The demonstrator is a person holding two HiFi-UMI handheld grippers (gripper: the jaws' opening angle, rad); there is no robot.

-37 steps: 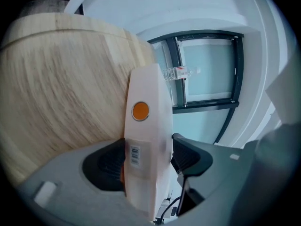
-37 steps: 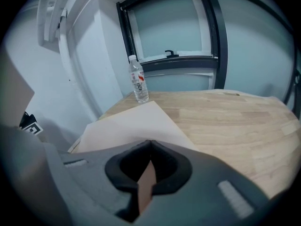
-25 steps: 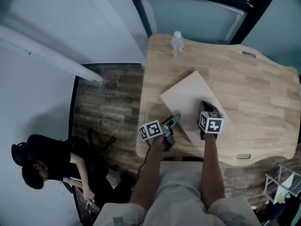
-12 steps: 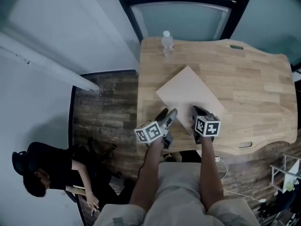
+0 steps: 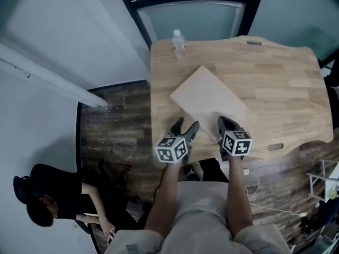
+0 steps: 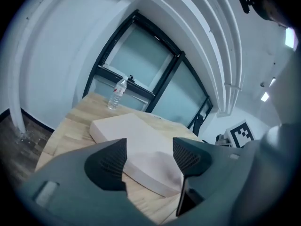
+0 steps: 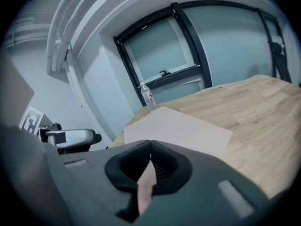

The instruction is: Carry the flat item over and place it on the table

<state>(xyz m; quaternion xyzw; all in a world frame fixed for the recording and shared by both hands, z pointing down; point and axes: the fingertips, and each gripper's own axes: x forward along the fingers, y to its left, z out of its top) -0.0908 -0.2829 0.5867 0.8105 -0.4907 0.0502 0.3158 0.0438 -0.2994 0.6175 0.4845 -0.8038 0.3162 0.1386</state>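
We have our right gripper [image 5: 224,124] pinched tight on the near corner of the flat board [image 5: 205,93], which lies on the wooden table [image 5: 280,83]. Our left gripper [image 5: 185,126] hangs spread and empty just beside its near edge. If we pull back before the right jaws part, we judge the board could drag with us off the table's near edge.

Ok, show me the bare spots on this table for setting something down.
Widest bare patch: the table right of the board, out to its right edge. A smaller one lies between the bottle and the board. Crowded: the near edge, with the left gripper and right gripper at the board.
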